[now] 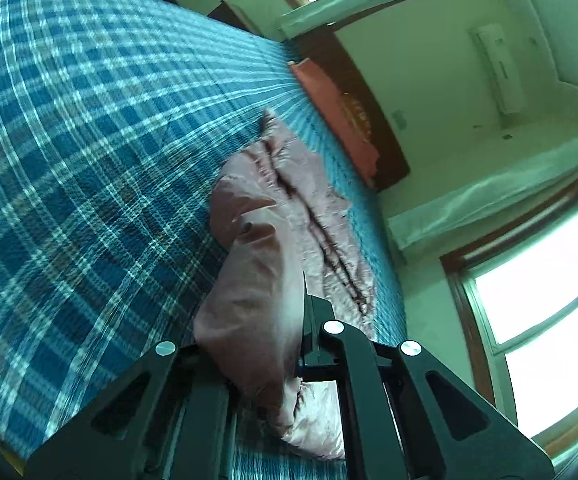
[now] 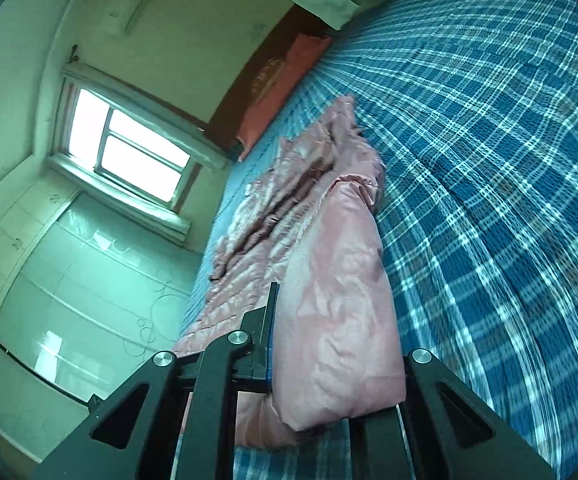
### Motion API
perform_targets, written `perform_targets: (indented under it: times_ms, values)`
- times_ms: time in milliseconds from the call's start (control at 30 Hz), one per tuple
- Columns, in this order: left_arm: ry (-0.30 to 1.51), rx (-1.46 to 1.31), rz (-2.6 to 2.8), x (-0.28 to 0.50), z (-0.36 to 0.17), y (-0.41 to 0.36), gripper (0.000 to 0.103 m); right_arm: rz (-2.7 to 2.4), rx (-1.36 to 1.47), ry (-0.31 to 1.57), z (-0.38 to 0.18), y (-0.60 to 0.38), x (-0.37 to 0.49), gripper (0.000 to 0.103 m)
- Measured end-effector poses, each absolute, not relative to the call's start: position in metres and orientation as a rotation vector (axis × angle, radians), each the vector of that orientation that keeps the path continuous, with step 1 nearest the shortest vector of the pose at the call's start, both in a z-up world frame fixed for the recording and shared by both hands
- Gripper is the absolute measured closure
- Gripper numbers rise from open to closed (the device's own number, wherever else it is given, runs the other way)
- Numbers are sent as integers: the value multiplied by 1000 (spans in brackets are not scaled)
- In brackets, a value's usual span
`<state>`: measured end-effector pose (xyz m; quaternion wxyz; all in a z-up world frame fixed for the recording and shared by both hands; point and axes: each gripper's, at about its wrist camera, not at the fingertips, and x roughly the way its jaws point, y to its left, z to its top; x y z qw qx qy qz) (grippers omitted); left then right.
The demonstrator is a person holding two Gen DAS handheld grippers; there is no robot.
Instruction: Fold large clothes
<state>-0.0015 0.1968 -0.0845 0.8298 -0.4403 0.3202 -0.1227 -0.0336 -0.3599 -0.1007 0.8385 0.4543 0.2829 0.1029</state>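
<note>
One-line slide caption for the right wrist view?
Right gripper pinches a fold of the pink quilted garment above the blue plaid bedspread, window behind.

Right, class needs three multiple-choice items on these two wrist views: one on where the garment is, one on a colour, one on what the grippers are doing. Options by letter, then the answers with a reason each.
1. Where does the pink garment lie?
A. on the plaid bed
B. on the floor
C. on a chair

2. What colour is the pillow at the head of the bed?
A. white
B. orange-red
C. black

3. What is the state of the two grippers?
A. both open, away from the cloth
B. only one holds cloth
C. both shut on the garment

Answers:
1. A: the garment rests on blue plaid bedding in both views.
2. B: an orange-red pillow lies against the dark headboard.
3. C: pink cloth is bunched between the fingers of the left gripper and the right gripper.
</note>
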Motion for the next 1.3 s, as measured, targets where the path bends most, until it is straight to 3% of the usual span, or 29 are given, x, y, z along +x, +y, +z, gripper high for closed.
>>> perform_targets:
  times_ms: [267,467,867,1100,1300]
  values:
    - [644,-964,-324,-31,-46,204,98,277,961,545,-65,-363,-74,92]
    - [624,-929,-361,3,-22,192,98,340,950,487,-45,-366,-24,92]
    - [641,-880,-308,205,-10,161,98,306,1003,495,-41,-401,182,92]
    - [702,-813,-178,326,-53,145,98,179,1041,603,-89,-418,293,92]
    - [787,-742,-119,386,-95,131,98,105,1051,701,-130,-421,346,90]
